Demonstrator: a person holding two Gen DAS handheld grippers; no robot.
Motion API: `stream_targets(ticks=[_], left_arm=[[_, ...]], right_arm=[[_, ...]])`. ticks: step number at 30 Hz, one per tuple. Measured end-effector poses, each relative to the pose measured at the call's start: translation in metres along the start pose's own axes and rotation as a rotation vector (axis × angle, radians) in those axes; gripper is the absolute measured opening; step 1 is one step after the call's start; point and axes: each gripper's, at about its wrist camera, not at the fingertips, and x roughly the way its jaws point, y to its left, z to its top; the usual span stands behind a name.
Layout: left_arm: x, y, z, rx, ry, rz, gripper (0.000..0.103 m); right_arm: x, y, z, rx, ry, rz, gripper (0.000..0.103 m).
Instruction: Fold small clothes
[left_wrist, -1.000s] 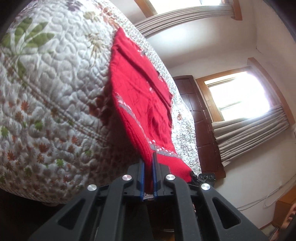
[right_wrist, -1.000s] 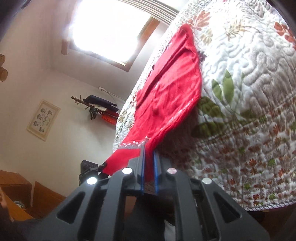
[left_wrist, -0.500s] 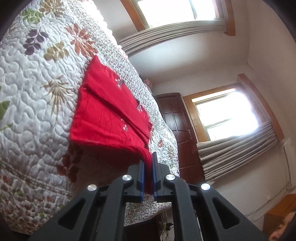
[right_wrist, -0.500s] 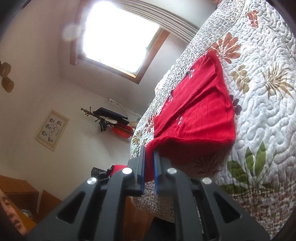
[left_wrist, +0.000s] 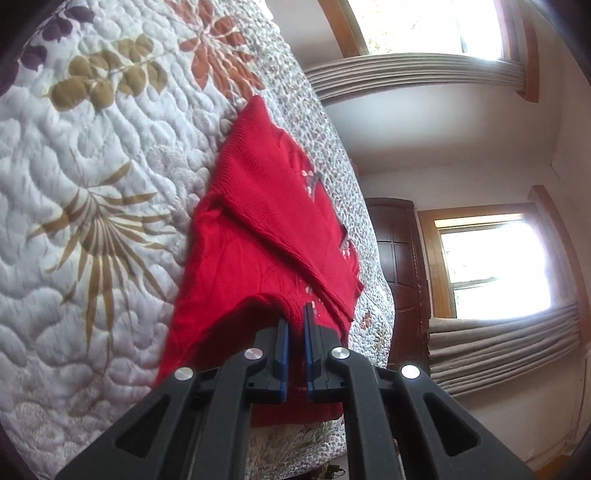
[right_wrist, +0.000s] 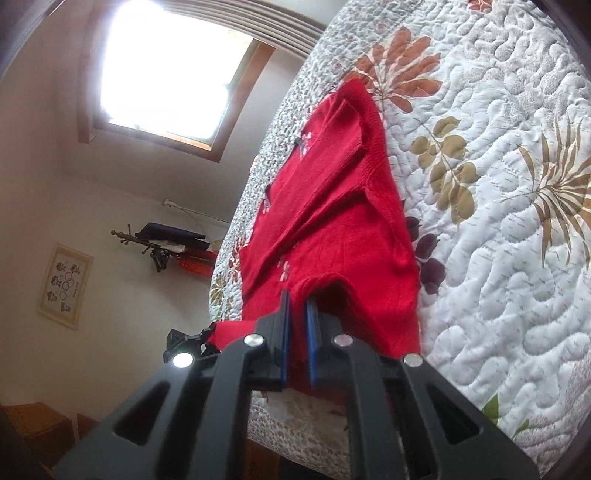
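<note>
Right wrist: sweater (right_wrist: 332, 236) hem behind tool (right_wrist: 298, 314).

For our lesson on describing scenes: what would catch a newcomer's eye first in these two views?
The bright red knitted sweater lies partly folded on the floral quilted bedspread, vivid against its pale stitching. Both the left tongs and the right tongs are clamped on its raised near edge. Glaring windows fill the background.

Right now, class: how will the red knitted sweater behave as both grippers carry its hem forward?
The red knitted sweater is probably floppy: it drapes between the left gripper and right gripper. The knit likely grips the quilted bedspread, dragging rather than sliding.
</note>
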Motion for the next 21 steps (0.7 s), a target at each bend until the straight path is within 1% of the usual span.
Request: stream_targets(ticks=[4, 6, 7, 8, 9, 10, 12, 14, 17, 18, 19, 21], left_arm=[[0.021, 0.019, 0.014, -0.036, 0.011, 0.032, 0.006], [0.028, 0.03, 0.02, -0.063, 0.017, 0.03, 0.008], [0.031, 0.034, 0.022, -0.08, 0.027, 0.017, 0.008], [0.033, 0.037, 0.024, -0.088, 0.034, 0.01, 0.009], [0.033, 0.038, 0.024, -0.084, 0.033, 0.013, 0.012], [0.032, 0.038, 0.025, -0.073, 0.032, 0.011, 0.014], [0.027, 0.034, 0.025, -0.046, 0.023, 0.008, 0.014], [0.019, 0.028, 0.027, -0.013, 0.014, 0.002, 0.019], [0.01, 0.016, 0.027, 0.048, 0.011, 0.005, 0.03], [0.007, 0.012, 0.028, 0.076, 0.015, 0.01, 0.036], [0.006, 0.006, 0.028, 0.114, 0.02, 0.026, 0.04], [0.008, -0.006, 0.027, 0.205, 0.032, 0.085, 0.043]], right_arm=[[0.02, -0.019, 0.012, 0.03, 0.02, -0.043, 0.007], [0.025, -0.027, 0.019, 0.049, 0.022, -0.055, 0.014], [0.025, -0.029, 0.021, 0.059, 0.016, -0.051, 0.015], [0.023, -0.029, 0.023, 0.061, 0.01, -0.047, 0.02], [0.021, -0.029, 0.024, 0.057, 0.001, -0.044, 0.024], [0.018, -0.027, 0.025, 0.049, -0.004, -0.038, 0.025], [0.011, -0.022, 0.028, 0.023, -0.008, -0.031, 0.026], [0.005, -0.015, 0.031, -0.012, -0.01, -0.034, 0.026], [-0.003, -0.003, 0.033, -0.063, -0.01, -0.056, 0.026], [-0.003, 0.0, 0.033, -0.086, -0.007, -0.072, 0.026], [-0.003, 0.002, 0.033, -0.11, 0.001, -0.091, 0.026], [0.003, 0.007, 0.032, -0.154, 0.025, -0.128, 0.026]])
